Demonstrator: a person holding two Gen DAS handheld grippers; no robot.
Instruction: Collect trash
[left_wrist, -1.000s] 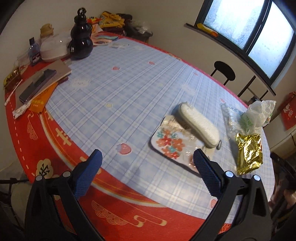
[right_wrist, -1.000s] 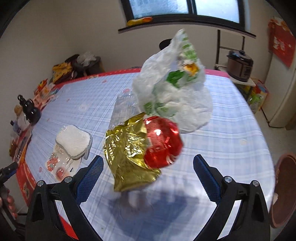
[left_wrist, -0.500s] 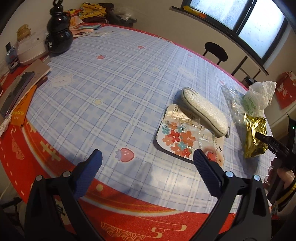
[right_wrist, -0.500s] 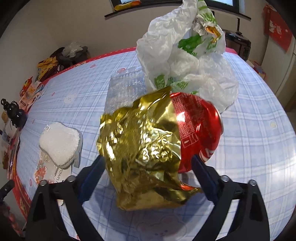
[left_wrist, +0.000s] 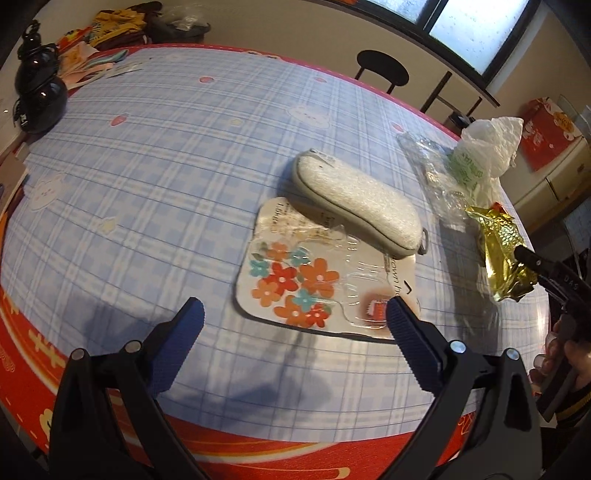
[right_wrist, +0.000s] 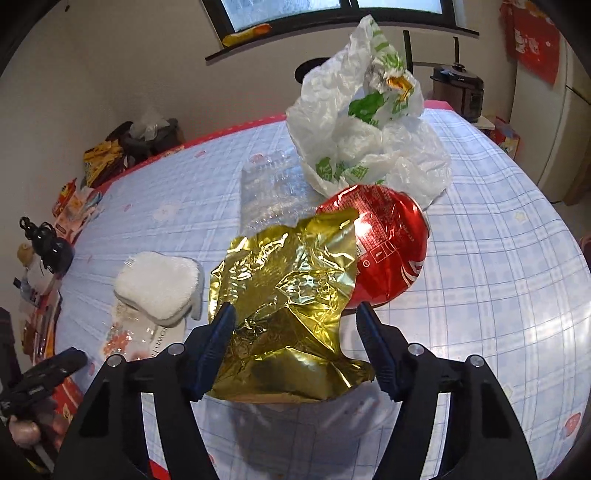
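Observation:
A crumpled gold foil wrapper (right_wrist: 288, 295) lies on the checked tablecloth, with a crushed red can (right_wrist: 388, 240) behind it, a clear plastic wrapper (right_wrist: 273, 195) and a white-green plastic bag (right_wrist: 365, 129) further back. My right gripper (right_wrist: 295, 314) is open, its fingers on either side of the foil's near part. The foil also shows in the left wrist view (left_wrist: 502, 251). My left gripper (left_wrist: 293, 317) is open and empty, just short of a flowered blister card (left_wrist: 295, 280) under a white fuzzy pouch (left_wrist: 354, 206).
A black gourd-shaped bottle (left_wrist: 37, 96) and piled packets (left_wrist: 110, 26) stand at the table's far left. A black stool (left_wrist: 382, 68) stands beyond the far edge. A rice cooker (right_wrist: 458, 88) sits off the table at right.
My right gripper has closed in on the gold foil and narrowed its opening around it. My left gripper has moved forward toward the flowered card.

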